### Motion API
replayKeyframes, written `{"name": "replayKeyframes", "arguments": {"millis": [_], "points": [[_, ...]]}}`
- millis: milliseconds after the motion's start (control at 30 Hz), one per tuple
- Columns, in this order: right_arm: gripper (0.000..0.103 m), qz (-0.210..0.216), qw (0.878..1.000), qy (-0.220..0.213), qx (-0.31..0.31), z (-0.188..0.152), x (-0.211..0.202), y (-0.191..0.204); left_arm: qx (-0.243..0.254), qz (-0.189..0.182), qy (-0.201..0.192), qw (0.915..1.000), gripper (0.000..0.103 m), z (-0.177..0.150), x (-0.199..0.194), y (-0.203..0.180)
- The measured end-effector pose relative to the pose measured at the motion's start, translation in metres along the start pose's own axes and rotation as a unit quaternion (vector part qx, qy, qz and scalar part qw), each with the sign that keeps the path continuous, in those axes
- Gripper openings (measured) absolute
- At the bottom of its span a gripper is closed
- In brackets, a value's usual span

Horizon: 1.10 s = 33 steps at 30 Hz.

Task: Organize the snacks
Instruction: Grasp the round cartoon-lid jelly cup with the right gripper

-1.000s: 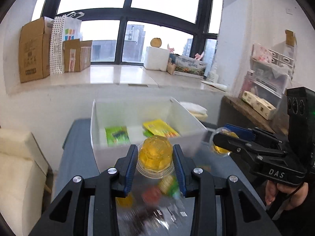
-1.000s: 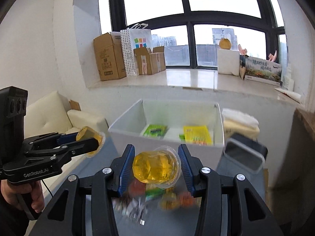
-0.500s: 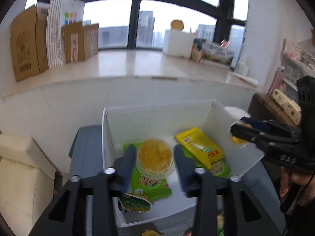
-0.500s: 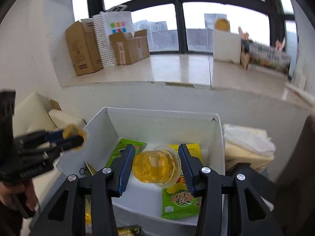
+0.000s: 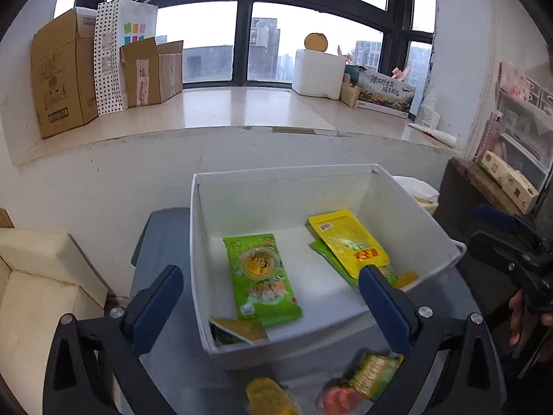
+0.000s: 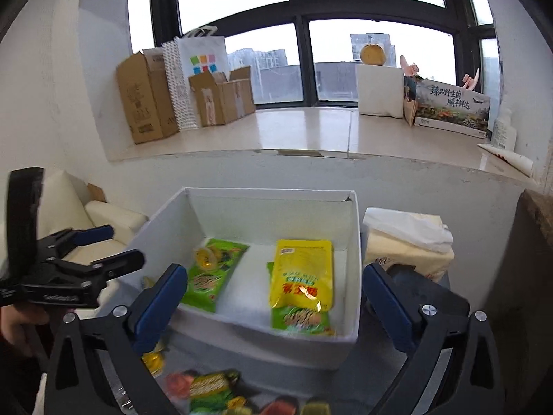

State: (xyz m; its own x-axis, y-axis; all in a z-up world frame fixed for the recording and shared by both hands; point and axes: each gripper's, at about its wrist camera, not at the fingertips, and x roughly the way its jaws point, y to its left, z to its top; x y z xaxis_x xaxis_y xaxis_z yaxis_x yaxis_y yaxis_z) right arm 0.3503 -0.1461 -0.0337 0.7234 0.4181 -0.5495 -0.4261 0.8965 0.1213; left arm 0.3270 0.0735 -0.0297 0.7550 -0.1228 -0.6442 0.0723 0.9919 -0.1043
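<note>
1. The left gripper (image 5: 269,297) has its jaws spread wide with nothing between them, hanging over the near part of the white box (image 5: 428,221).
2. The right gripper (image 6: 273,297) is likewise wide open and holds nothing; its jaws straddle the near wall of the same box (image 6: 172,214).
3. A jelly cup (image 5: 259,261) lies inside the box, just ahead of the left jaws, resting on top of a green snack packet (image 5: 266,290).
4. From the right wrist view this cup (image 6: 206,255) sits ahead and left of the right jaws, on the far end of the green packet (image 6: 211,276).
5. A yellow snack packet (image 6: 302,276) lies ahead between the right jaws, overlapping another green packet (image 6: 299,320) beneath it.
6. Loose wrapped snacks (image 5: 375,373) lie blurred on the grey table (image 5: 166,242), below the jaws and outside the box.
7. The left gripper shows at the left of the right wrist view, apart from the box wall.
</note>
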Motion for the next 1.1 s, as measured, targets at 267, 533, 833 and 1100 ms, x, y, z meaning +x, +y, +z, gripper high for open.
{"name": "replayKeyframes", "arguments": {"millis": [267,533,833,1100], "points": [[0.103,0.020,0.999,-0.026,0.007,-0.033,-0.063,0.013,0.008,-0.017,-0.006,0.9998,0.103,-0.050,-0.056,-0.026],[0.103,-0.006,1.000,-0.024,0.005,-0.099,-0.105,0.021,0.001,-0.042,-0.009,0.9991,0.103,-0.101,-0.107,-0.039],[0.103,-0.013,0.996,0.025,0.083,-0.149,-0.081,-0.003,-0.020,-0.050,0.009,0.9985,0.103,-0.139,-0.119,-0.037],[0.103,-0.022,0.985,0.040,0.164,-0.143,-0.041,-0.032,-0.019,-0.043,0.017,0.9988,0.103,-0.146,-0.113,-0.037]]}}
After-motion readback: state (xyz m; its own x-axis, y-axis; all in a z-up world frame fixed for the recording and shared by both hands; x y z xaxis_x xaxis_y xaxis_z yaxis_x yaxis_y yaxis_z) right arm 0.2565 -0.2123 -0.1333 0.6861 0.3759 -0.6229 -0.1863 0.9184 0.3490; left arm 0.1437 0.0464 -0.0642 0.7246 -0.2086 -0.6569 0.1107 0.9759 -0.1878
